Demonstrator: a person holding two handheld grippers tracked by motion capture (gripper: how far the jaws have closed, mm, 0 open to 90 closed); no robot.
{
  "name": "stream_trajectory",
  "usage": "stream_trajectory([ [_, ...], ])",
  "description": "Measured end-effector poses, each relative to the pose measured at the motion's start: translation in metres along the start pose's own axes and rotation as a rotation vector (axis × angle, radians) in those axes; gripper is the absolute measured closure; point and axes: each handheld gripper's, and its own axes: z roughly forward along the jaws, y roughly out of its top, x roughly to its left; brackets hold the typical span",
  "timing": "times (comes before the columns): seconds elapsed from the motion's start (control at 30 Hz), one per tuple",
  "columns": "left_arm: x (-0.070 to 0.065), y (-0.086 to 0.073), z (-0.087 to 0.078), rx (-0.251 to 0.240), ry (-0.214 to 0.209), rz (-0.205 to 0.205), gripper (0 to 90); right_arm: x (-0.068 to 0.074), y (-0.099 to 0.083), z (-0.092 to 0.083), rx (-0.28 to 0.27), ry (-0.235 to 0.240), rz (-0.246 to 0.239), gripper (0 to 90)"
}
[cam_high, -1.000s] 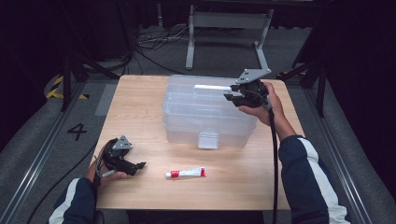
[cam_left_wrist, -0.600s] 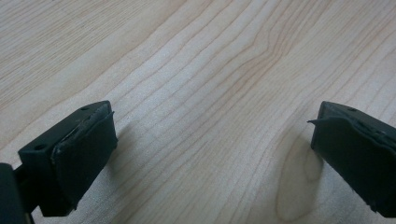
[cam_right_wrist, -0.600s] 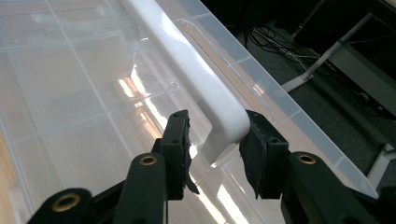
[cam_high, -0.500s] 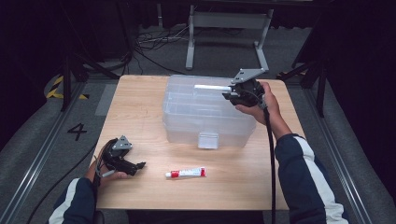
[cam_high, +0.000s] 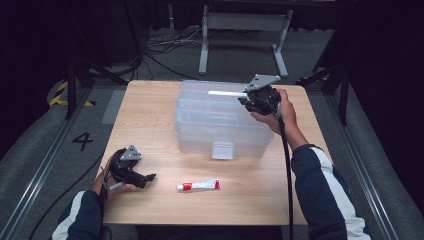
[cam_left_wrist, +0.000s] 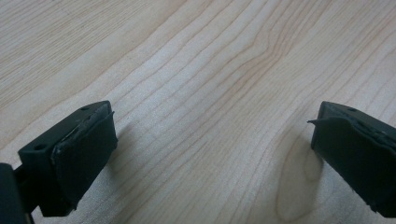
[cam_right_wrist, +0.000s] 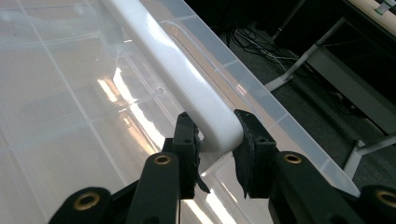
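A clear plastic storage box (cam_high: 220, 125) with a lid stands in the middle of the wooden table (cam_high: 150, 115). A white bar handle (cam_high: 226, 93) runs along the lid's far edge. My right gripper (cam_high: 248, 97) is shut on the right end of that handle (cam_right_wrist: 187, 88), one pad on each side, the gripper (cam_right_wrist: 215, 135) reaching in from the box's right. My left gripper (cam_high: 147, 179) rests low at the table's front left, open, with bare wood between its jaws in the left gripper view (cam_left_wrist: 212, 140). A small white and red tube (cam_high: 199, 185) lies on the table in front of the box.
A white latch tab (cam_high: 223, 149) sits on the box's near wall. Beyond the table's far edge are a metal stand (cam_high: 240, 30) and cables on the dark floor (cam_high: 165, 45). Bare wood lies left of the box and along the front edge.
My right gripper has shifted slightly left and toward the far side while staying clamped on the handle. The left gripper, box and tube have not moved.
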Motion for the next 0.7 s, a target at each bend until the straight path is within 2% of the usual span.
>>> stream_trajectory([
  [0.17,0.003,0.003,0.001,0.000,0.015,-0.018,1.7,0.001,0.000,0.000,0.002,-0.009,0.003,71.9],
  [0.3,0.007,0.004,-0.001,-0.025,0.032,-0.042,16.9,0.001,0.001,-0.001,0.006,-0.007,0.000,72.0],
  [0.43,0.010,0.007,0.001,-0.026,0.038,-0.054,19.4,-0.001,0.002,-0.001,0.009,0.008,0.001,72.1],
  [0.53,0.010,0.013,0.004,-0.019,0.032,-0.042,24.0,-0.002,0.003,-0.001,0.014,0.012,0.001,72.1],
  [0.6,0.010,0.018,0.005,-0.023,0.036,-0.038,32.2,-0.002,0.003,-0.001,0.016,0.015,0.000,72.2],
  [0.7,0.011,0.028,0.003,-0.068,0.016,-0.037,41.4,-0.004,0.004,-0.001,0.020,0.018,0.008,72.1],
])
